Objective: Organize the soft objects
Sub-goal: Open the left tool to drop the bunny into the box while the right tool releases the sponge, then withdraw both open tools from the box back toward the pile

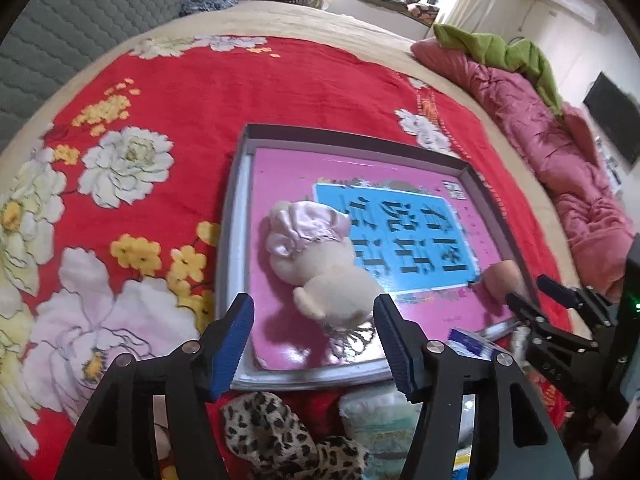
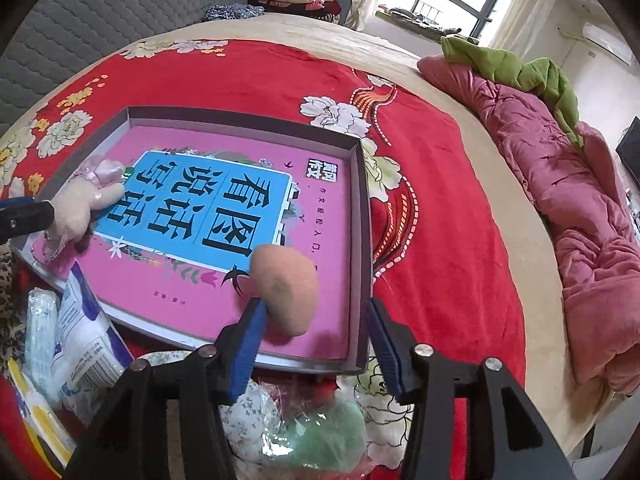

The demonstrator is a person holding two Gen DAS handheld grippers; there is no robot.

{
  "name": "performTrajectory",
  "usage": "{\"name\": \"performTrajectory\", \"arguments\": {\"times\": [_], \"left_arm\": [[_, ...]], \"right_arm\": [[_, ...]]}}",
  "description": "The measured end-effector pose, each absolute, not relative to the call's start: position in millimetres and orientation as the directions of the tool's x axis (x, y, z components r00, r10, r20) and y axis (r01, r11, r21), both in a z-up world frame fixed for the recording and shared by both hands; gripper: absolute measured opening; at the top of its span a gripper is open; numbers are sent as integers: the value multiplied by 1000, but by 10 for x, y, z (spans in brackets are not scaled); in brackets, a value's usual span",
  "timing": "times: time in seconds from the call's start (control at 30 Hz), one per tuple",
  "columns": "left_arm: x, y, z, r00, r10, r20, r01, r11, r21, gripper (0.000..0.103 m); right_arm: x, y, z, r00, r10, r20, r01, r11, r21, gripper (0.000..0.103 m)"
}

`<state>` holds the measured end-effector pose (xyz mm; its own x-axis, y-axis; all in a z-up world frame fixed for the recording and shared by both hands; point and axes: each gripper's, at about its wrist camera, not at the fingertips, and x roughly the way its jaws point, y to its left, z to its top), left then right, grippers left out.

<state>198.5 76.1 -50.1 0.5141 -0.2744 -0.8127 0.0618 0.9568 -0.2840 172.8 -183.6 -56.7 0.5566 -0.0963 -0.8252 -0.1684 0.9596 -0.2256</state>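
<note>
Blue-padded fingers fill the bottom of both views, so start there. Left gripper [image 1: 316, 332] stands wide apart, nothing pinched: the cream plush doll [image 1: 320, 264] lies just ahead of the gap, its lower end near the right-hand pad, though whether it touches is hard to call. Right gripper [image 2: 316, 332] is spread too. The peach puff [image 2: 286, 290] sits against its left pad and clear of the other, so it reads as resting there, not squeezed.

Out from the fingers: both soft pieces lie inside the grey tray [image 2: 360, 200], on top of the pink book [image 2: 320, 216] that lines its floor. Doll at the tray's left side with its satin bonnet pointing away, puff toward the near right corner.

Nearer than the tray, more waits on the red floral blanket [image 1: 240, 92]: a leopard-print cloth [image 1: 272, 428], a white wrapped pack [image 2: 84, 344], and a pale green bundle [image 2: 332, 428] in clear film.

Handling? All of this looks feather-light and squashy. The doll should give under the pads, so its round body is the safe place to pinch; the satin bonnet looks slippery. The puff will likely compress to almost nothing, so a grip across its middle suits. That film wrap may slide.
</note>
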Motion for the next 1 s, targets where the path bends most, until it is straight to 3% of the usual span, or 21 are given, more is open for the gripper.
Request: {"name": "performTrajectory", "arguments": {"times": [0.33, 0.57, 0.67, 0.8, 1.0], "left_arm": [[1925, 770, -488, 518, -247, -819, 47, 964, -261, 65], [1794, 864, -250, 576, -258, -776, 41, 957, -288, 65], [1716, 914, -125, 602, -249, -759, 36, 958, -285, 72], [1568, 1015, 45, 632, -232, -740, 13, 957, -289, 74], [1295, 1129, 210, 664, -168, -729, -32, 967, -252, 75]], "right_arm": [[1667, -1921, -437, 571, -50, -819, -171, 969, -178, 56], [1618, -2018, -344, 585, -26, -811, -159, 977, -145, 56], [1598, -2043, -287, 596, 0, -803, -160, 980, -118, 57], [1556, -2046, -180, 610, 39, -791, -167, 983, -80, 64], [1446, -2071, 88, 662, 128, -739, -179, 984, 10, 67]]}}
